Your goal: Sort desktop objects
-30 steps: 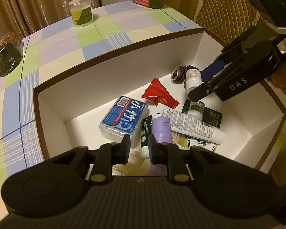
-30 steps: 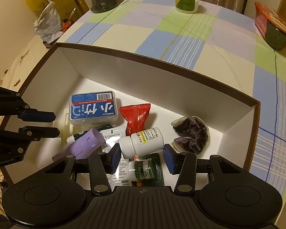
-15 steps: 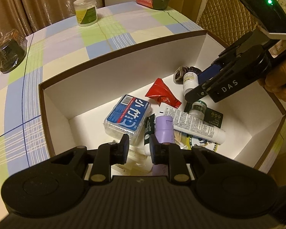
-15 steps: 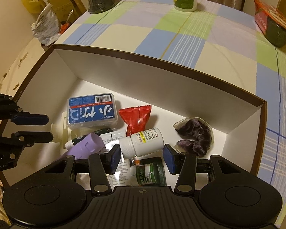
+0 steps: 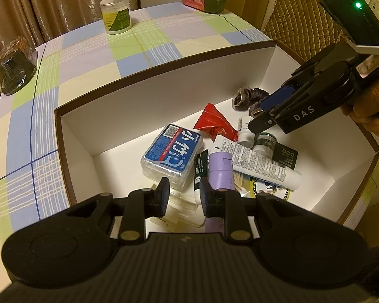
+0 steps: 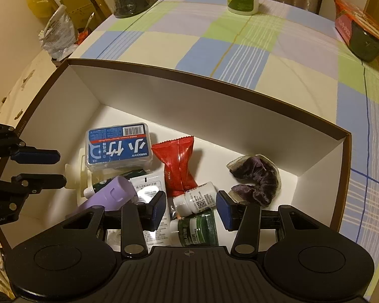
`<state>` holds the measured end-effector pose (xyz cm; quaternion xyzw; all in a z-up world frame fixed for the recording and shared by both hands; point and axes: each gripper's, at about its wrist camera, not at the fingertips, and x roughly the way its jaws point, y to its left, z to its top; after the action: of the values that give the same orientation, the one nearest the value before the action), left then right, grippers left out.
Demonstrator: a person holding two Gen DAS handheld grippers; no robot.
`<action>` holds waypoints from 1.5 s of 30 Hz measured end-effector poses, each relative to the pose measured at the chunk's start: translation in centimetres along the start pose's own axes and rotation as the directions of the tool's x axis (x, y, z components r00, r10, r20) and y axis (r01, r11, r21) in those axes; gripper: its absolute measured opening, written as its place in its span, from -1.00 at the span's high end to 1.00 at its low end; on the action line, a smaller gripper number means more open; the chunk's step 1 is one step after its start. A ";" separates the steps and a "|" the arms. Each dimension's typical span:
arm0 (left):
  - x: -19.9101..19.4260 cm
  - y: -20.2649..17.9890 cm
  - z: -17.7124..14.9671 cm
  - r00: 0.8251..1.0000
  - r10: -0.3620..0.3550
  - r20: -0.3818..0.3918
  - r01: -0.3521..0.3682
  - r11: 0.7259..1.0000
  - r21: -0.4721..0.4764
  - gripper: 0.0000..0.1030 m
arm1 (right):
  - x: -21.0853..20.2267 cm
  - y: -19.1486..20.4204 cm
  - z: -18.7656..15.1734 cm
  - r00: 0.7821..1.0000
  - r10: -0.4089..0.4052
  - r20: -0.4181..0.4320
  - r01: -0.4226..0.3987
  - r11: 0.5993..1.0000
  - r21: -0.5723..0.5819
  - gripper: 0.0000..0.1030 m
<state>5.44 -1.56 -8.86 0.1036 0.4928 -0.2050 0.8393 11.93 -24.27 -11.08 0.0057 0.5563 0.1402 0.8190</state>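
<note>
The right gripper [image 6: 190, 210] is held over the box [image 6: 164, 96] with fingers apart; the white bottle [image 6: 198, 199] lies between them. The fingers should be lowered astride its body before closing. The left gripper [image 5: 184, 195], fingers apart, holds nothing.

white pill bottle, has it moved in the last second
No. In the right wrist view the white pill bottle lies as before between the red packet and green bottle.

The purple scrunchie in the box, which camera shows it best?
The right wrist view: the purple scrunchie lies whole and unobstructed. In the left wrist view it sits smaller and farther off, partly hidden behind the right claw.
</note>
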 end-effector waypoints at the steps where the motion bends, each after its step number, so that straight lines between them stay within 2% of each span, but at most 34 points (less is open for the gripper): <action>1: 0.0 0.1 0.0 1.000 -0.001 0.001 0.001 1.000 0.000 0.60 | 0.0 0.0 0.0 1.000 -0.001 0.001 0.001 1.000 0.000 0.08; 15: -0.4 -0.3 -0.2 1.000 0.007 0.012 -0.007 1.000 0.006 0.53 | -1.4 0.1 -0.9 0.999 -0.024 0.025 0.024 1.000 -0.002 0.06; 16: -0.5 -0.4 -0.2 1.000 0.007 0.013 -0.008 1.000 0.006 0.53 | -1.5 0.2 -1.1 0.999 -0.029 0.029 0.029 1.000 -0.002 -0.46; 17: -0.5 -0.5 -0.2 1.000 0.009 0.015 -0.009 1.000 0.007 0.52 | -1.8 0.2 -1.2 0.998 -0.038 0.044 0.038 0.999 -0.001 -0.90; 19: -0.6 -0.6 -0.2 1.000 0.011 0.017 -0.011 1.000 0.008 0.46 | -2.7 0.3 -1.6 0.994 -0.055 0.097 0.055 0.998 0.001 -0.92; 25: -1.0 -0.9 -0.4 1.000 0.017 0.024 -0.017 1.000 0.008 0.35 | -4.0 0.4 -2.0 0.992 -0.054 0.115 0.054 0.999 0.007 -0.92; 31: -1.6 -1.2 -0.7 0.999 0.020 0.036 -0.021 1.000 0.007 0.14 | -5.4 0.9 -2.6 0.989 -0.055 0.141 0.055 0.998 0.001 -0.92; 33: -1.8 -1.3 -0.7 0.999 0.021 0.040 -0.021 1.000 0.005 0.04 | -5.9 1.1 -2.9 0.987 -0.058 0.149 0.058 0.998 0.002 -0.92; 34: -1.9 -1.3 -0.8 0.999 0.021 0.043 -0.021 1.000 0.003 -0.12 | -6.1 1.1 -3.0 0.986 -0.059 0.154 0.059 0.998 0.002 -0.92; 35: -2.0 -1.3 -0.8 0.999 0.022 0.049 -0.022 1.000 0.000 -0.36 | -6.4 1.2 -3.1 0.985 -0.061 0.159 0.061 0.998 0.003 -0.92; 36: -2.2 -1.3 -0.9 0.998 0.025 0.056 -0.025 1.000 -0.003 -0.46 | -6.6 1.2 -3.2 0.985 -0.062 0.164 0.062 0.998 0.004 -0.92; 38: -2.4 -1.2 -1.0 0.997 0.030 0.065 -0.029 1.000 -0.006 -0.82 | -7.1 1.3 -3.3 0.983 -0.065 0.173 0.065 0.998 0.007 -0.92; 45: -3.2 -1.2 -1.0 0.996 0.049 0.081 -0.049 0.999 -0.006 -0.98 | -8.6 1.6 -3.7 0.977 -0.082 0.198 0.080 0.997 0.017 -0.92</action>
<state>2.73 -1.46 -6.59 0.1054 0.4563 -0.1874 0.8635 5.22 -25.35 -4.38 0.0007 0.4723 0.1032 0.8754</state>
